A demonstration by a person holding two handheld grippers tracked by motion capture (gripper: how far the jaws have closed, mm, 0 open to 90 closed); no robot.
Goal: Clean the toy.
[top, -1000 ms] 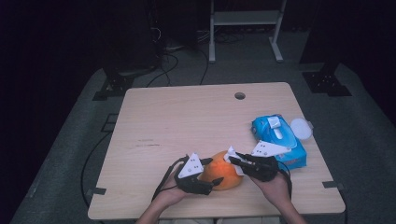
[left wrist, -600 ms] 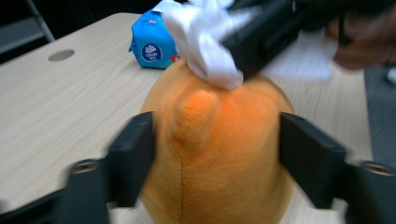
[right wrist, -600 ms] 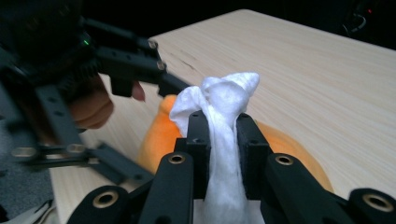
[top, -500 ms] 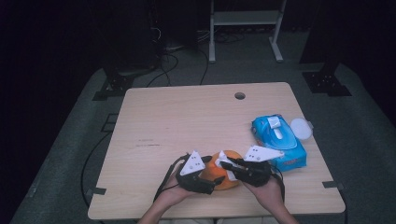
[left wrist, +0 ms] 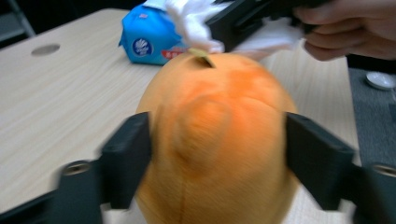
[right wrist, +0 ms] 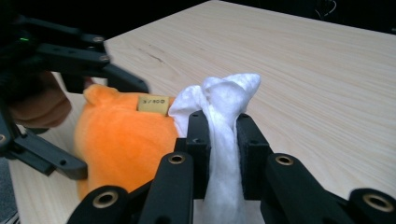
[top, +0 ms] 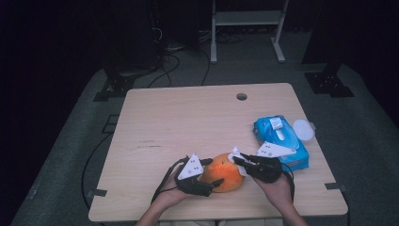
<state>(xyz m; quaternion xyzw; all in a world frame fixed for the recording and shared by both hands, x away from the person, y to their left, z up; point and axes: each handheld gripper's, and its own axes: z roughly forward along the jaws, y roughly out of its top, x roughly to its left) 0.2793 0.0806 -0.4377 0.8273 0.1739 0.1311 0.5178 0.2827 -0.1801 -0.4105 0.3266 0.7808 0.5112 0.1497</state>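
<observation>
**Orange plush toy between two grippers, white tissue held at its top**

From the high view we see the wooden table with an orange plush toy lying near its front edge, between the two hands. The left gripper sits against the toy's left side, one jaw behind it and one in front. The right gripper comes in from the right, with a bit of white tissue at its tip just over the toy's upper right. A blue wipes pack lies to the right of the hands, and a small white lid rests just beyond the pack at the table's right edge.

In the left gripper view we see the toy sitting between the gripper's own two black jaws, which stand wide on either flank; they have just been opening, and we cannot tell whether the pads press on the fabric. Beyond it the tissue meets the toy's top by a small tag.

In the right gripper view we find the jaws clamped tight on the twisted tissue, which rises between them. The toy lies just to the left, touching the tissue.
</observation>
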